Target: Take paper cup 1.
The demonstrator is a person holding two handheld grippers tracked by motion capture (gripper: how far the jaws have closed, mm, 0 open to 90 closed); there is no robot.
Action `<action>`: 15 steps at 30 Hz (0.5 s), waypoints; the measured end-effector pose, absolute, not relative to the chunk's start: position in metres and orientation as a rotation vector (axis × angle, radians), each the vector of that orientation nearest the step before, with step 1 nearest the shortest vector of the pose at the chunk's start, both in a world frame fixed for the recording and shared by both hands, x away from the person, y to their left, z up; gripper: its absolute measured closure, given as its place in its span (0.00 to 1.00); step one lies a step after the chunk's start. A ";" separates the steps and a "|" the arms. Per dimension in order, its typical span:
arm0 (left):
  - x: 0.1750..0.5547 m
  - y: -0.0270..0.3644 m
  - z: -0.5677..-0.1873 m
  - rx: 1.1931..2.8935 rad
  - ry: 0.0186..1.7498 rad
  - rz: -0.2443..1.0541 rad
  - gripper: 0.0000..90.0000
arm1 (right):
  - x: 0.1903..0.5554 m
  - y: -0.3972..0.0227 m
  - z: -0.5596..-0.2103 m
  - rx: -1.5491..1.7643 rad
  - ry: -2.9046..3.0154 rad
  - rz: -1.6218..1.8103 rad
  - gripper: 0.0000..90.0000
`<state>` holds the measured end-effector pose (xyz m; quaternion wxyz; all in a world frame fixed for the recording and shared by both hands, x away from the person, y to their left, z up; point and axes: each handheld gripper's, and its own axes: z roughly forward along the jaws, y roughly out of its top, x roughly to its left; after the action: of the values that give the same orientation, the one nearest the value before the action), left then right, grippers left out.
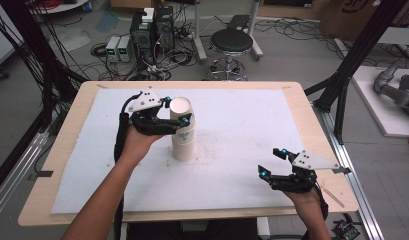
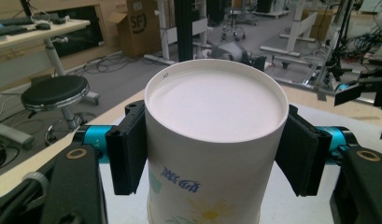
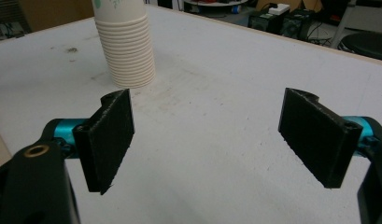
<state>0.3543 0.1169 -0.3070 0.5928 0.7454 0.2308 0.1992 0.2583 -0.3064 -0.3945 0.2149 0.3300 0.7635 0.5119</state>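
A stack of white paper cups [image 1: 184,146] stands upside down in the middle of the white mat; in the right gripper view the stack [image 3: 128,51] shows its ribbed rims at the far left. My left gripper [image 1: 176,111] is shut on the top cup [image 1: 180,106], one pad on each side just below its upturned base. In the left gripper view this cup [image 2: 215,107] sits squarely between the black pads [image 2: 128,149], with blue print and a flower on its wall. My right gripper [image 1: 269,162] rests low at the front right, open, with nothing between its fingers [image 3: 109,140].
The white mat [image 1: 232,130] covers most of the wooden table [image 1: 192,84]. Beyond the far edge are a black stool [image 1: 232,42] and computer boxes with cables [image 1: 152,30] on the floor. A black frame post [image 1: 342,85] stands at the right.
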 end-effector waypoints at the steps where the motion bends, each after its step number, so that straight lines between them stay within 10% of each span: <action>1: 0.353 0.118 -0.304 1.724 0.531 0.462 0.37 | 0.258 -0.306 -0.394 0.923 2.120 1.421 0.21; 15: 0.338 0.142 -0.272 1.622 0.462 0.473 0.38 | 0.257 -0.307 -0.393 0.923 2.118 1.421 0.21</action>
<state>0.3385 0.1421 -0.2718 0.6403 0.7114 0.2024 0.2072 0.2574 -0.3066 -0.3933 0.2130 0.3325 0.7629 0.5120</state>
